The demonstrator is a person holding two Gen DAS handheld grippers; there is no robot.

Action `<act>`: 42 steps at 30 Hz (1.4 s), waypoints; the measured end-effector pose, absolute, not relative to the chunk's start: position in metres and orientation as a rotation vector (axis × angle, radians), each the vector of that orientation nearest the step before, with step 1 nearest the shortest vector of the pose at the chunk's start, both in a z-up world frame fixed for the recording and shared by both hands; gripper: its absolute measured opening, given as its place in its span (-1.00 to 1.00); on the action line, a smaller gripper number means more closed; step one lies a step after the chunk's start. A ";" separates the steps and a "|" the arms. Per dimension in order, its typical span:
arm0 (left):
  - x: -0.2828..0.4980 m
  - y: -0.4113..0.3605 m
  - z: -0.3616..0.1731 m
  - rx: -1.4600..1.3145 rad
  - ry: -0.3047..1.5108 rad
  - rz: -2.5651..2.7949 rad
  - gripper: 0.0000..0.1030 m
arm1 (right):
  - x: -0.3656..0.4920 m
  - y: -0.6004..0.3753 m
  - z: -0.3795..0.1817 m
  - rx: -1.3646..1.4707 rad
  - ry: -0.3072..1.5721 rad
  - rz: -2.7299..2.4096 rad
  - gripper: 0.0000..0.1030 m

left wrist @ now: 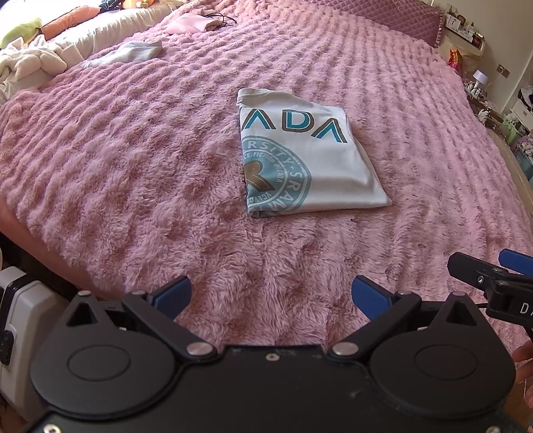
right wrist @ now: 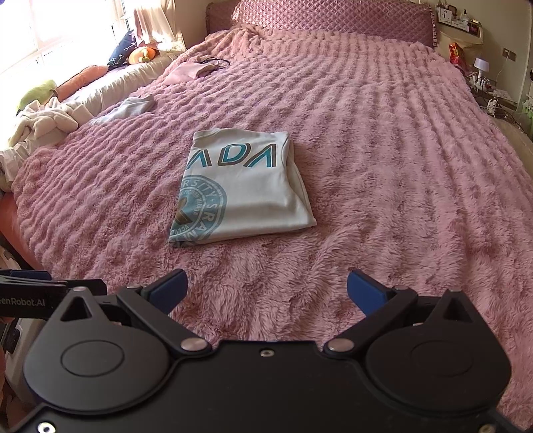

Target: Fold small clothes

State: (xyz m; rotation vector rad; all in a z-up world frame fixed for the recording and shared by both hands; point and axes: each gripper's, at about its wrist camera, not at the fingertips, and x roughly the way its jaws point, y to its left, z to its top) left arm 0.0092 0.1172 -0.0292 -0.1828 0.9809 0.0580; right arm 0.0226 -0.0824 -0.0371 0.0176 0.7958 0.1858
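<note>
A white T-shirt [left wrist: 309, 156] with teal lettering and a round teal print lies folded into a flat rectangle on the fluffy pink blanket [left wrist: 133, 166]. It also shows in the right wrist view [right wrist: 243, 190]. My left gripper [left wrist: 271, 294] is open and empty, held above the blanket well short of the shirt. My right gripper [right wrist: 266, 289] is open and empty too, just as far back. The right gripper also shows at the right edge of the left wrist view [left wrist: 493, 269].
A light blue garment [left wrist: 130, 53] and a pink one [left wrist: 190, 23] lie on the far left of the blanket. A heap of white clothes [left wrist: 26, 63] and cushions sit along the left edge. A nightstand with clutter [right wrist: 483, 70] stands at the far right.
</note>
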 end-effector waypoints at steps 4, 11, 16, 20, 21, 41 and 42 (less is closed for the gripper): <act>0.010 0.117 -0.029 -0.185 0.984 0.058 1.00 | 0.023 -0.082 -0.037 0.018 0.796 0.185 1.00; 0.010 0.118 -0.030 -0.179 0.988 0.061 1.00 | 0.022 -0.082 -0.037 0.017 0.797 0.187 1.00; 0.011 0.118 -0.030 -0.183 1.002 0.066 1.00 | 0.022 -0.082 -0.037 0.018 0.796 0.185 1.00; 0.011 0.118 -0.030 -0.177 1.004 0.075 1.00 | 0.022 -0.080 -0.038 0.017 0.796 0.187 1.00; 0.011 0.118 -0.030 -0.178 1.004 0.075 1.00 | 0.022 -0.081 -0.038 0.017 0.797 0.187 1.00; 0.013 0.116 -0.027 -0.164 0.990 0.064 1.00 | 0.023 -0.081 -0.037 0.018 0.798 0.187 1.00; 0.013 0.116 -0.027 -0.167 0.988 0.061 1.00 | 0.023 -0.080 -0.037 0.017 0.798 0.186 1.00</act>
